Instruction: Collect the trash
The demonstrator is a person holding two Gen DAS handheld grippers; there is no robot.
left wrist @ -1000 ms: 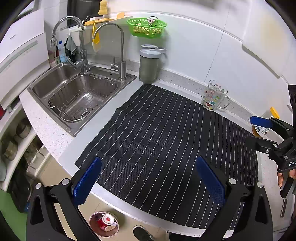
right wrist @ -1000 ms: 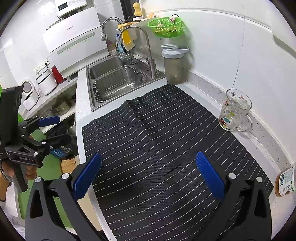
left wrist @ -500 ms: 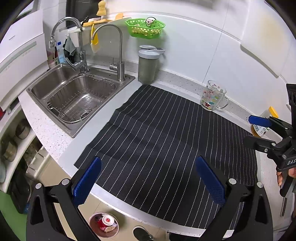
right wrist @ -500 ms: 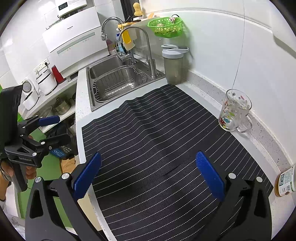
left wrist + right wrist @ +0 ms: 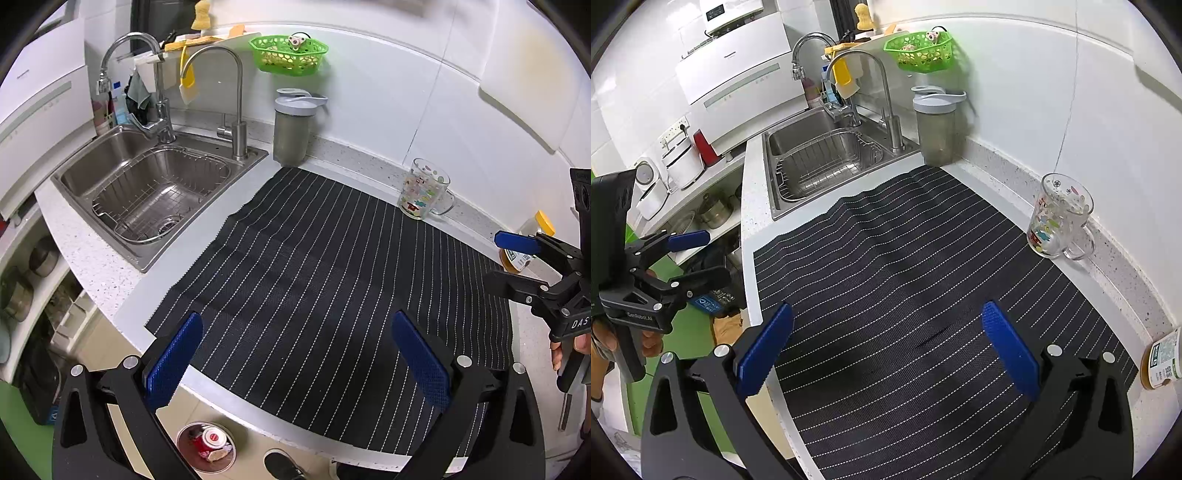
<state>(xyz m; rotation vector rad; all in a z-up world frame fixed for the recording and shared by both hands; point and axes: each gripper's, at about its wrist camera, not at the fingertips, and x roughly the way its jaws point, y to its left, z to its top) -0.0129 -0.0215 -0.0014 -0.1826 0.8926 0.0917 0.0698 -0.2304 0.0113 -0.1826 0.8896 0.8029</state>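
Observation:
A small round trash bin (image 5: 205,446) stands on the floor below the counter's front edge, with a red can and scraps inside. My left gripper (image 5: 299,358) is open and empty above the counter's front edge; it also shows in the right wrist view (image 5: 698,254). My right gripper (image 5: 886,347) is open and empty above the black striped mat (image 5: 905,280); it also shows in the left wrist view (image 5: 506,258). The mat (image 5: 314,266) lies bare on the counter. No loose trash shows on it.
A patterned glass mug (image 5: 423,194) and a grey lidded shaker cup (image 5: 293,127) stand by the wall. A yellow-capped jar (image 5: 524,245) sits at the right; it lies near the counter edge (image 5: 1160,360). A steel sink (image 5: 147,188) with rack is left. A green basket (image 5: 290,53) hangs above.
The left wrist view has shifted slightly, with the scene sliding a little to the left and up. Both grippers stay open and empty.

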